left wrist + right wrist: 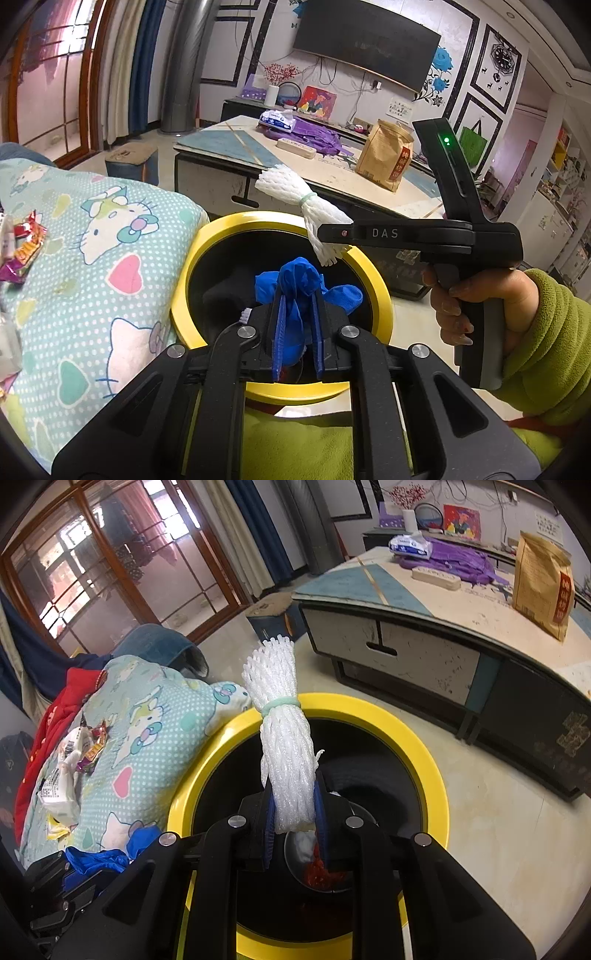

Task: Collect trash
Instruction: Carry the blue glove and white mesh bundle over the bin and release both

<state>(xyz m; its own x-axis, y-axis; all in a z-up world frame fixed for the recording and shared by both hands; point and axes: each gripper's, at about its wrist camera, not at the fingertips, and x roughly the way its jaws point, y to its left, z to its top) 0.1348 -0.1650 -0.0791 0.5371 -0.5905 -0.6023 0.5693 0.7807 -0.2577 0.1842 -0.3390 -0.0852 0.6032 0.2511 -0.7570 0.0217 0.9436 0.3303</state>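
Two grippers over one bin. Yellow-rimmed trash bin (424,738) stands on floor, touching Hello Kitty blanket (110,236) at its left; white and red scraps visible inside. Left gripper (298,325) clenched on crumpled blue glove (301,280), held above bin opening. Right gripper (293,805) clamped on lower end of white foam net bundle (280,716), bundle upright, over bin. Snack wrappers (79,753) lie on blanket, apart from bin.
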